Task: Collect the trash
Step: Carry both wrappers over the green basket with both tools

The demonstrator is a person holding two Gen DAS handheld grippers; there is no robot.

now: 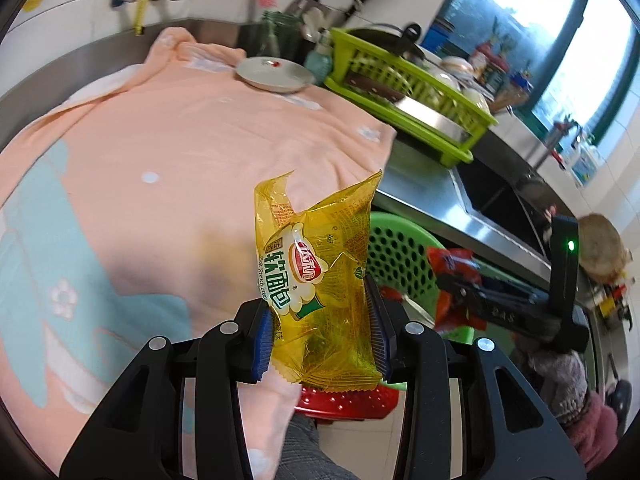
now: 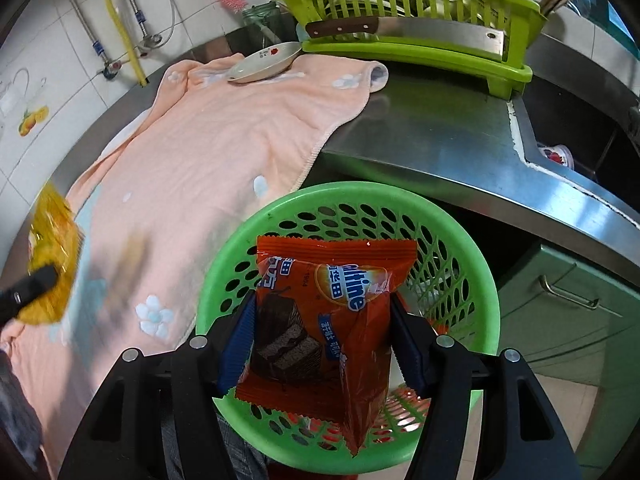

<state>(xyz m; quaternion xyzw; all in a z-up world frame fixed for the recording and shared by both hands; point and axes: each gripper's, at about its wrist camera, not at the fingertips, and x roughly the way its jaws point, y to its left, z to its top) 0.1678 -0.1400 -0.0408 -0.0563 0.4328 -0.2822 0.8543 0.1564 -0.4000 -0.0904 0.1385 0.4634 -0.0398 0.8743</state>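
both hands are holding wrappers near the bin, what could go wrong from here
1. The right gripper pinches the orange chocolate-wafer wrapper over the green perforated plastic basket; released off-centre, the light wrapper could catch the rim or drift outside.
2. The left gripper holds the yellow bread wrapper over the peach towel, not the basket; dropped now, it would likely miss.

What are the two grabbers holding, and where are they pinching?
The left gripper pinches the yellow bread wrapper across its lower half. The right gripper pinches the orange snack wrapper by its side edges, above the green basket.
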